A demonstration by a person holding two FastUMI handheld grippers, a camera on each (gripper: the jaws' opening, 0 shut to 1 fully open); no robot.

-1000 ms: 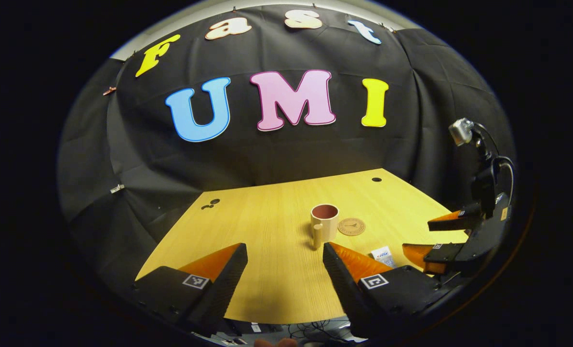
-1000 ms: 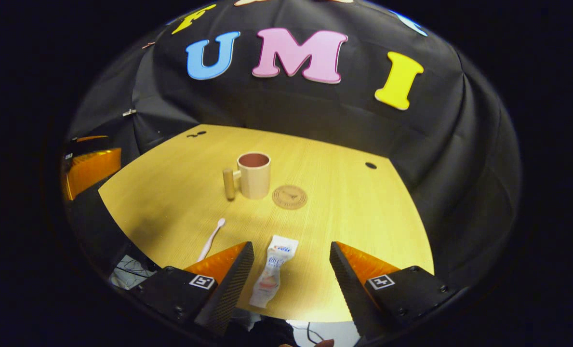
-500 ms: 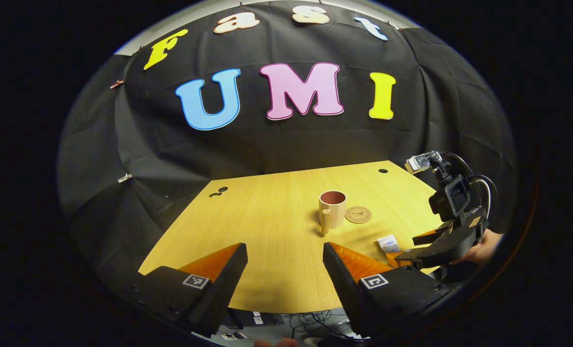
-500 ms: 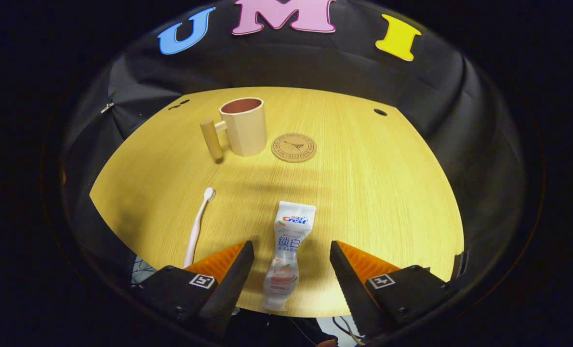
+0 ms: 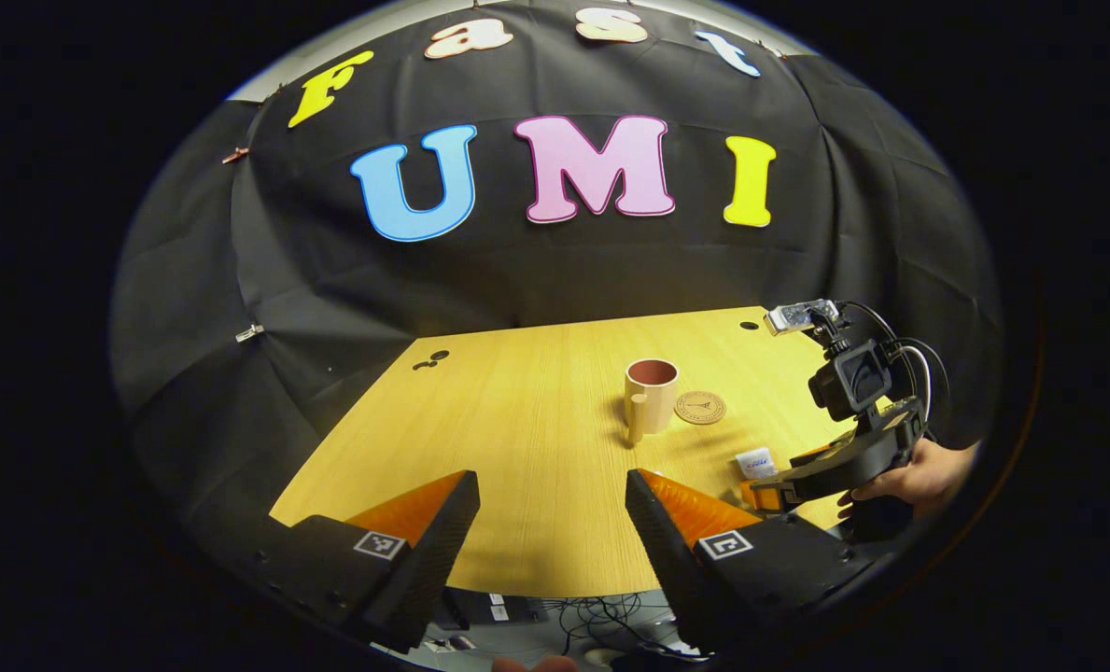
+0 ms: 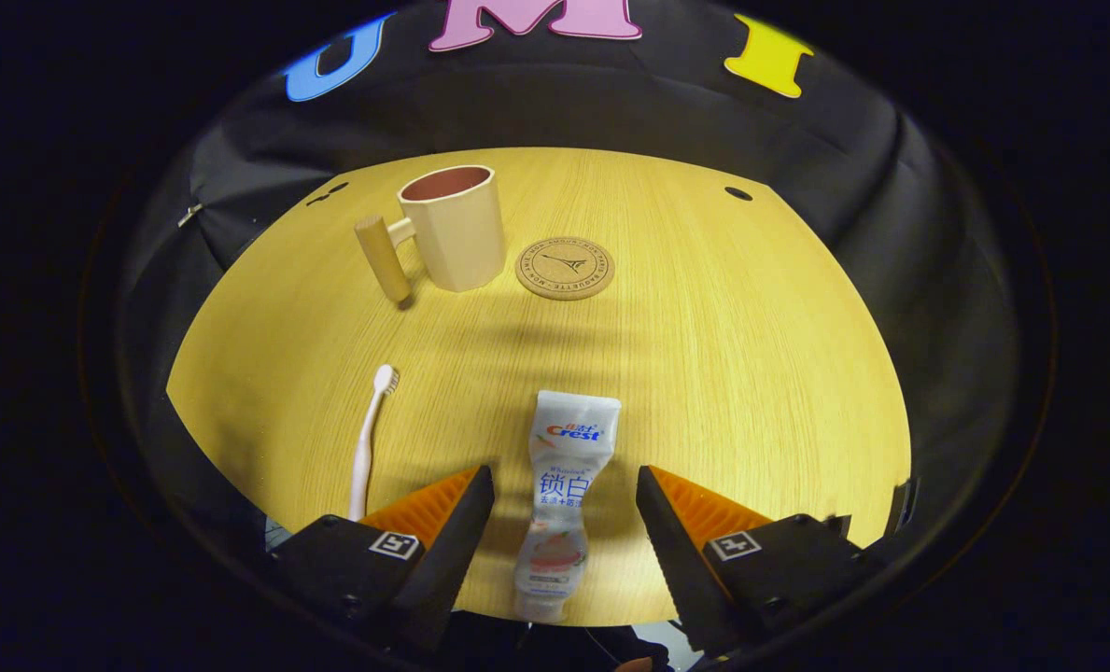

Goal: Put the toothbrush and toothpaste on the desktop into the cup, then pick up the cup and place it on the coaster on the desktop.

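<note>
While fingers straddle toothpaste, its label faces up.

One cup, one coaster, one toothbrush, one toothpaste tube, two grippers.

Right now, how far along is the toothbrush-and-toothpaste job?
Nothing is finished yet. The cup stands empty beside the coaster, not on it. The toothbrush lies untouched on the desktop. In hand: the right gripper straddles the toothpaste with jaws open, not gripping. The left gripper waits open. Both loads and the cup move remain.
</note>
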